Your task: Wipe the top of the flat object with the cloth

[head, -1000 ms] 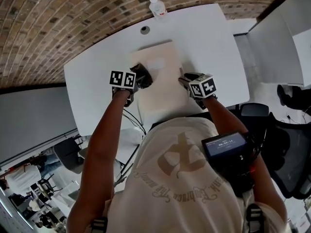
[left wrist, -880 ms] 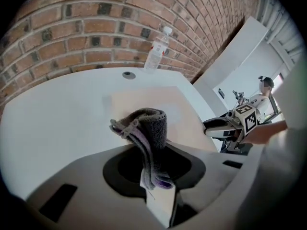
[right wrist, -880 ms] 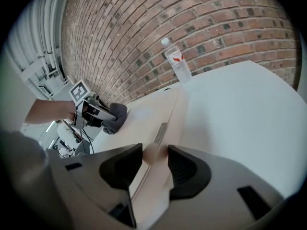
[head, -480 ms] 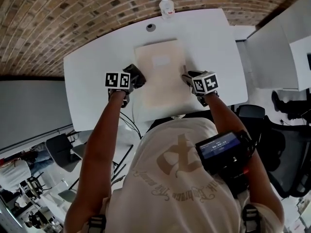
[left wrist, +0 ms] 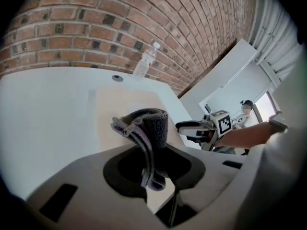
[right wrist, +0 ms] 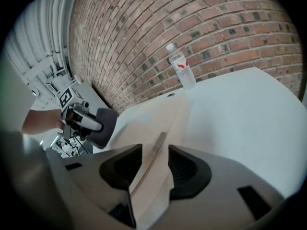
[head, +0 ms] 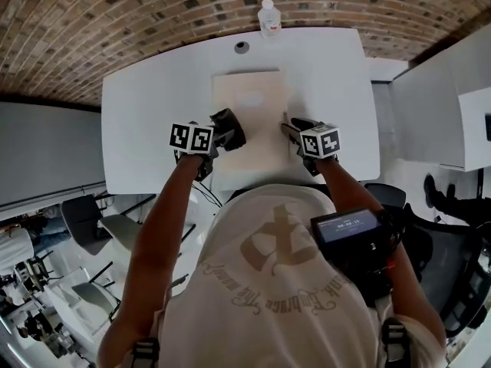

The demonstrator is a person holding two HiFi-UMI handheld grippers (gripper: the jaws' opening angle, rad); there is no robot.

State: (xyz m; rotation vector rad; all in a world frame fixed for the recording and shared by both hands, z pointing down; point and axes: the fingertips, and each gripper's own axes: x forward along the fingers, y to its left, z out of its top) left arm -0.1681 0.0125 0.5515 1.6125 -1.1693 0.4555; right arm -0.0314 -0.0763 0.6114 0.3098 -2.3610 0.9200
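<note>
firmly, left tool (left wrist: 151,169) clamps fuzzy folded cloth (left wrist: 147,123); right tool (right wrist: 155,163) gapes over flat board (right wrist: 144,122).

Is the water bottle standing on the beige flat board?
No, the water bottle stands on the white table, beyond the far edge of the beige board.
</note>
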